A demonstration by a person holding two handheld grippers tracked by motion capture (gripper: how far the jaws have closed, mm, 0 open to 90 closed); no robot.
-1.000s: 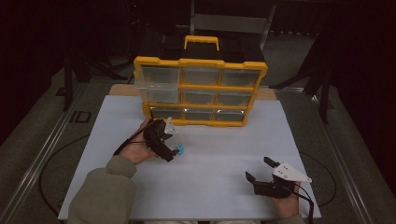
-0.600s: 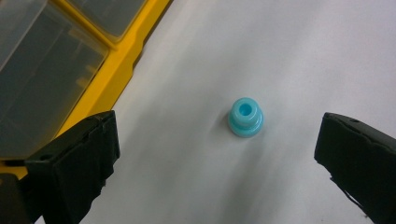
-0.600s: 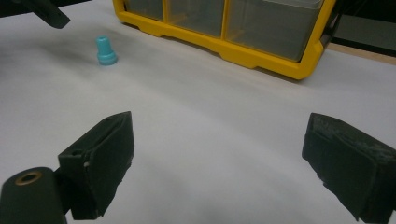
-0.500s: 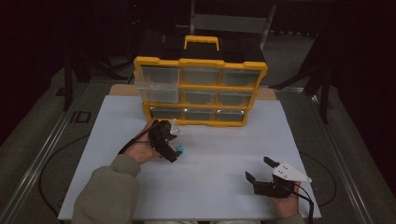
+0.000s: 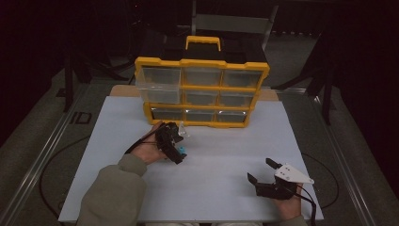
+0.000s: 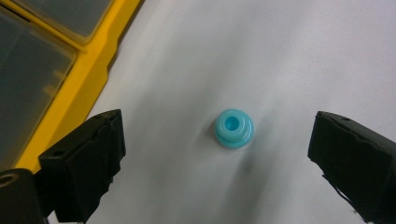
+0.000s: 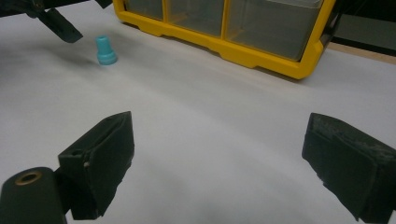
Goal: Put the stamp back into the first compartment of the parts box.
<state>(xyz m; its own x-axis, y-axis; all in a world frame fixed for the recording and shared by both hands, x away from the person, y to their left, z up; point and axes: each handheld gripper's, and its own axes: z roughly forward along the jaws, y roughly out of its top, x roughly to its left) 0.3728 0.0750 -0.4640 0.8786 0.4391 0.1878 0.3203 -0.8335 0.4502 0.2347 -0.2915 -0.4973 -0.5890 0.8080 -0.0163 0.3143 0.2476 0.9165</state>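
Turquoise plastic bushing (image 6: 234, 128) sat upright between the left hand-held gripper's (image 6: 217, 161) wide-spread jaws, probably lined up for grabbing.

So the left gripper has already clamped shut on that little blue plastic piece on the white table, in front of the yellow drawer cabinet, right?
Not quite. The left gripper is open: in the left gripper view its jaws stand wide apart, with the blue plastic piece lying untouched between them. The rest holds: the piece sits on the white table, in front of the yellow drawer cabinet.
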